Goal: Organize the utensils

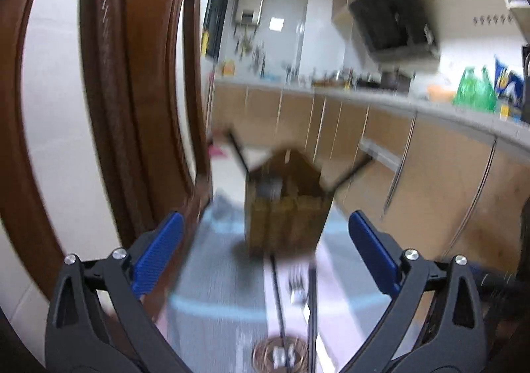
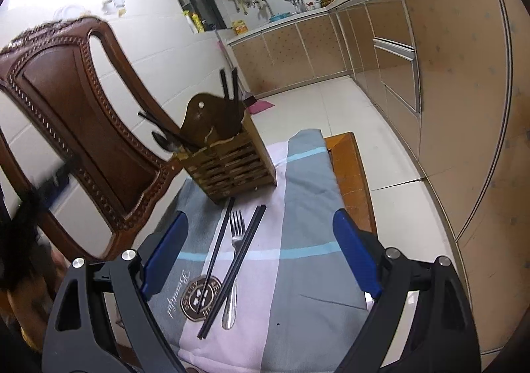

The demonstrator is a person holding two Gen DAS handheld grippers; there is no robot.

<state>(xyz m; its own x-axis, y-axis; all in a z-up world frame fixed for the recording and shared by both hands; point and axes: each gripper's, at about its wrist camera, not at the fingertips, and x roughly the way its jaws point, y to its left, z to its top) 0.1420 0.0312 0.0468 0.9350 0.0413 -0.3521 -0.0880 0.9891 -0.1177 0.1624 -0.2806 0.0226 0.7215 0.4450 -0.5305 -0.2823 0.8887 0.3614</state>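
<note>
Both claws wide open, nothing held: left claw, right claw. Wooden holder on cloth-covered table already has chopsticks + spoon. Left to do: fork and loose chopsticks lying just beside holder. Approx. half done.

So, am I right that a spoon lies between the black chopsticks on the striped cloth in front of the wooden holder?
Not quite: it is a fork, not a spoon; its tines show clearly in the right wrist view. The rest holds: it lies between the black chopsticks on the striped cloth, in front of the wooden holder.
</note>
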